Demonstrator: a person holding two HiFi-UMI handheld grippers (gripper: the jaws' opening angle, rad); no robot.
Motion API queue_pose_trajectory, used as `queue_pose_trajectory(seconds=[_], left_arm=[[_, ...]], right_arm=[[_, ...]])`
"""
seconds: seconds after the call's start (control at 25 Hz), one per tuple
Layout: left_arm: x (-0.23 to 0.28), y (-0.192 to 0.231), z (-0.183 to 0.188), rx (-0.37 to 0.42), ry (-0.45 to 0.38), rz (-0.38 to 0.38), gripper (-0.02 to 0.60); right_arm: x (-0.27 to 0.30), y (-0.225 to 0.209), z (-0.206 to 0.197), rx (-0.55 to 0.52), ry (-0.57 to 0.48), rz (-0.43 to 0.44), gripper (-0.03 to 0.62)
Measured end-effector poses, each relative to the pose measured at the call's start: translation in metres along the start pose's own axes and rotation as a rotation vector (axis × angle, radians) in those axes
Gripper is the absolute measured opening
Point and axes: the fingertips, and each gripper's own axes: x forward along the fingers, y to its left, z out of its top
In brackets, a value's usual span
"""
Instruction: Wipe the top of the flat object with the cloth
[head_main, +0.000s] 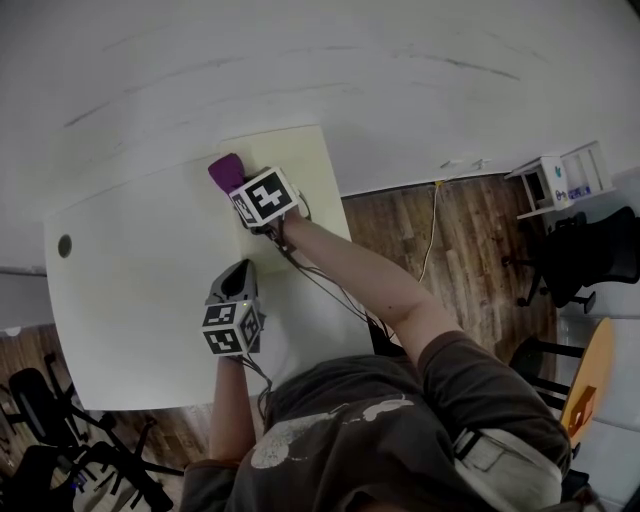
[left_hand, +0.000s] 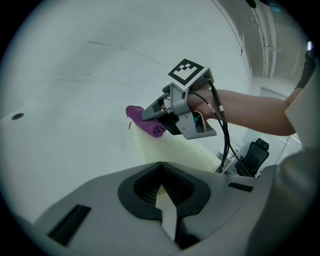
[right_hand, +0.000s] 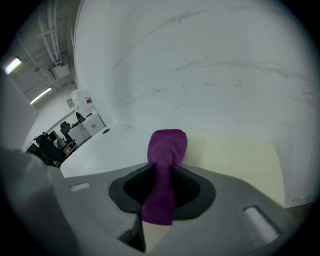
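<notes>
A pale yellow flat sheet lies on the white table against the wall. My right gripper is shut on a purple cloth, whose rolled end rests at the sheet's far left corner. In the right gripper view the cloth sticks out past the jaws of that gripper onto the sheet. My left gripper sits at the sheet's near left edge. In its own view the left gripper looks shut, with a pale strip of the sheet pinched between the jaws.
A dark round hole marks the table's left side. The wall runs close behind the sheet. Right of the table, on the wooden floor, are a white shelf unit, a black chair and a hanging cable.
</notes>
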Motion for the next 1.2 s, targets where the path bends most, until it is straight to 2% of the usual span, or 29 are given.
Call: queue_pose_trajectory(seconds=[0.2, 0.68, 1.2], left_arm=[[0.001, -0.001, 0.0, -0.002, 0.003, 0.002, 0.011], [0.003, -0.002, 0.0, 0.018, 0.005, 0.005, 0.011], [0.005, -0.004, -0.001, 0.05, 0.02, 0.008, 0.011]], right_arm=[[-0.004, -0.016, -0.003, 0.057, -0.011, -0.004, 0.098], [-0.039, -0.088, -0.025, 0.194, -0.037, -0.105, 0.098], [-0.079, -0.152, -0.055, 0.291, -0.052, -0.195, 0.098]])
